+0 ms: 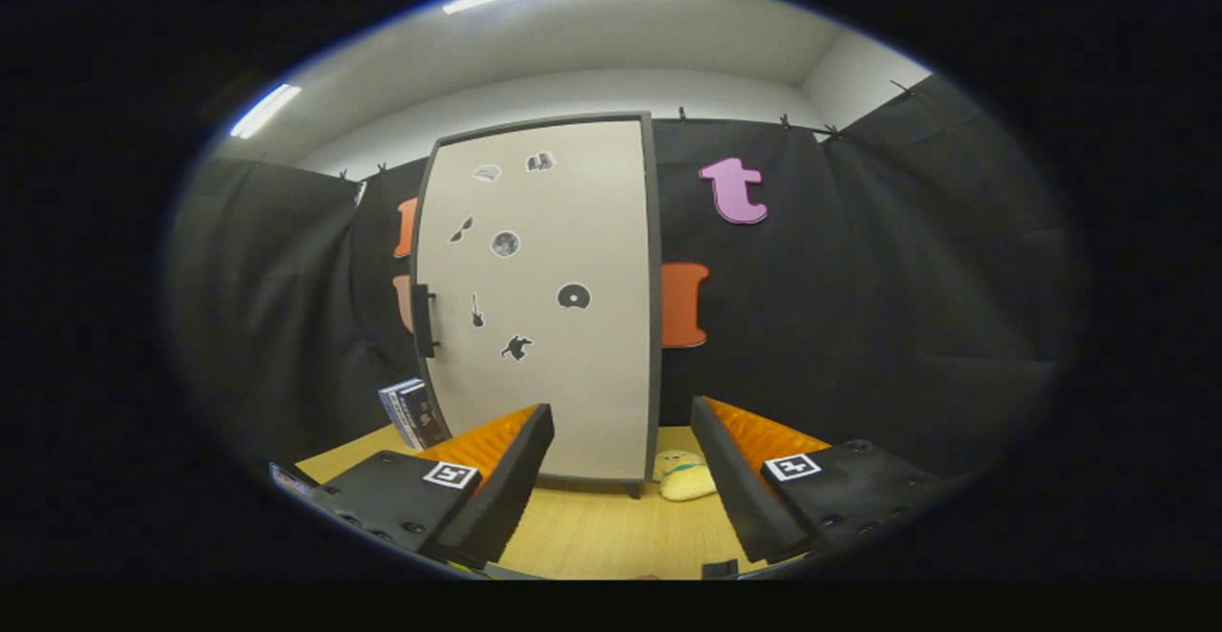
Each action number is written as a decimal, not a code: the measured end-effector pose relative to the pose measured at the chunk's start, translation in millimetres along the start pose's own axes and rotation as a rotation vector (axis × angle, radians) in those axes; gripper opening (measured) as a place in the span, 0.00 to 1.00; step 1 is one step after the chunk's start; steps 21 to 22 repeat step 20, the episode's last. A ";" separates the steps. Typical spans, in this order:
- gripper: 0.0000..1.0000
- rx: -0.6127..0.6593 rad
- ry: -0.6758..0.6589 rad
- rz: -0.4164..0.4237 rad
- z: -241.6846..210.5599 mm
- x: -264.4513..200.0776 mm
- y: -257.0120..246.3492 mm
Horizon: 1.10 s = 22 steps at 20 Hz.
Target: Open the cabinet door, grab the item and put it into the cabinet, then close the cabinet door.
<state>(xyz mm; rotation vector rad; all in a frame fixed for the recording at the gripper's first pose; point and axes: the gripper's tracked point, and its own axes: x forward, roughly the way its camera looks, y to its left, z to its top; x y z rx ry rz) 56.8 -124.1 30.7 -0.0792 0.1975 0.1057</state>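
the gripper [621, 479] hangs wide and empty before the shut cabinet door [544, 298], the soft toy [684, 475] on the table [592, 537] by its right foot, so it should swing left and close squarely around the dark handle [424, 320] before pulling

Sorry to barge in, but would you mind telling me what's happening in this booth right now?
A person is holding a two-finger gripper aimed at a tall cabinet on a wooden table. The fingers are open and hold nothing. The cabinet door is shut, its handle on the edge away from a small yellow plush toy that lies by the cabinet's base. A book leans by the handle side. Nothing has been put away yet.
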 end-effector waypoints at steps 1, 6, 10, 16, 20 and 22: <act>0.94 0.003 -0.003 -0.006 -2.4 -4.0 -2.6; 0.94 0.033 -0.001 -0.038 -14.9 -20.5 -15.7; 0.94 0.051 0.009 -0.055 -21.8 -28.2 -25.0; 0.94 0.033 0.005 -0.107 -27.8 -38.6 -41.4; 0.94 0.062 0.003 -0.110 -30.6 -42.1 -44.2; 0.94 0.062 0.003 -0.110 -30.6 -42.1 -44.2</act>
